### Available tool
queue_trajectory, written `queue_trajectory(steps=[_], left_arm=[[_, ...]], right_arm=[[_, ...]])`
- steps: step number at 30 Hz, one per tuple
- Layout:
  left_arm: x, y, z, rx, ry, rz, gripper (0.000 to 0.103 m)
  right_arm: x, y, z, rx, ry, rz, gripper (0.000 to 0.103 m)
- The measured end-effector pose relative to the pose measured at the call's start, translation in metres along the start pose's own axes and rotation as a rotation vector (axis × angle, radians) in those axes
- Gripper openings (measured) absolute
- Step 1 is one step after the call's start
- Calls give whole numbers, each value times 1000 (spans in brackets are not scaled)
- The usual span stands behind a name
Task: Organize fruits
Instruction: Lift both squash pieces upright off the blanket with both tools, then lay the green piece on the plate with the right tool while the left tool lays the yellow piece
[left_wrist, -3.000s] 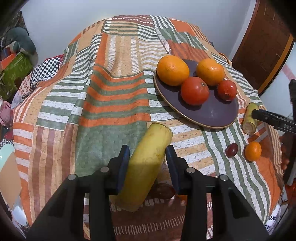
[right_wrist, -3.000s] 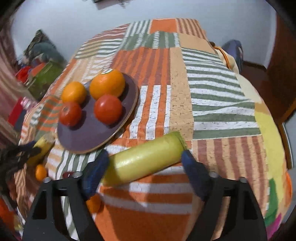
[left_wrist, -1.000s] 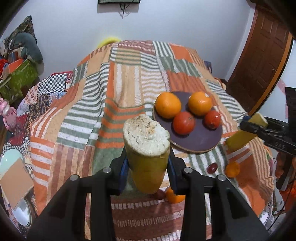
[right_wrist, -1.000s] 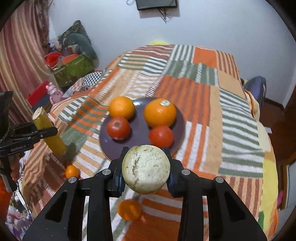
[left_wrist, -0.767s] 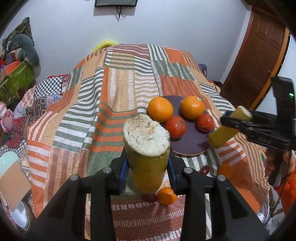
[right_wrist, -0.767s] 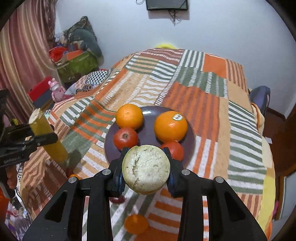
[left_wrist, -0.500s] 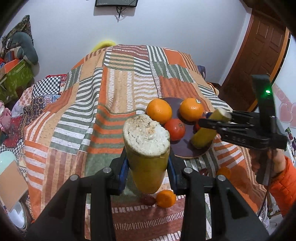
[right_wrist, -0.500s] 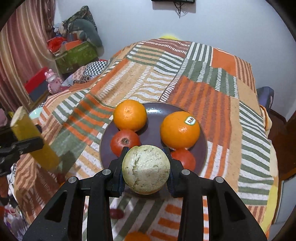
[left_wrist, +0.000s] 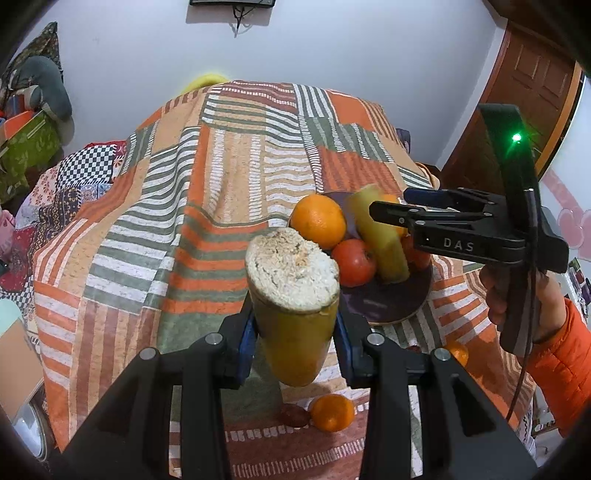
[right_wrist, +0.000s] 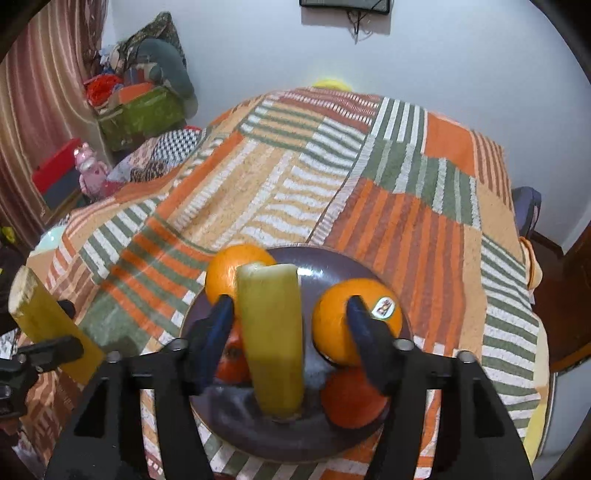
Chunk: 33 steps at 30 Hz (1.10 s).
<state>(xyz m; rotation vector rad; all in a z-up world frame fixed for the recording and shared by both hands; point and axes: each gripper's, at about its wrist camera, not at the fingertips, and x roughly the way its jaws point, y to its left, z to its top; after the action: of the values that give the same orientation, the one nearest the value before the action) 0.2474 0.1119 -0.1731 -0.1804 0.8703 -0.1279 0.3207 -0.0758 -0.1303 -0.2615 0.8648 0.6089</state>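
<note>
The left gripper is clamped on a yellow banana piece, its blue pads pressed against both sides, with the rough pale cut end tipped up toward the camera, held in the air above the near part of the striped patchwork bedspread. The right gripper stands spread wide over the dark purple plate; a second banana piece stands tilted between its fingers with its lower end resting on the plate, touching the left pad or nearly so, a clear gap on the right side. On the plate around that piece sit two oranges, one at the rear left and a stickered orange to the right, plus a red tomato at the left and another at the front right. Off the plate, near the bed's front edge, lie a small mandarin with a dark red fruit just beside it, and a further mandarin to the right.
</note>
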Motion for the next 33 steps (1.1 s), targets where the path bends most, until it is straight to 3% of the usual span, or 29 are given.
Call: queue_trajectory(steps=[15,24,33], left_arm=[[1,-75,37,95,-39,-68,37],[51,-116,61,123,37,-101,37],[93,-126,76,92,104,-136,37]], right_arm=[[-50,-29,-30,10,-73,-42,62],[-65,-59,-50,46,-103,-39,62],[-59,-64,-57,41,-111,-17,62]])
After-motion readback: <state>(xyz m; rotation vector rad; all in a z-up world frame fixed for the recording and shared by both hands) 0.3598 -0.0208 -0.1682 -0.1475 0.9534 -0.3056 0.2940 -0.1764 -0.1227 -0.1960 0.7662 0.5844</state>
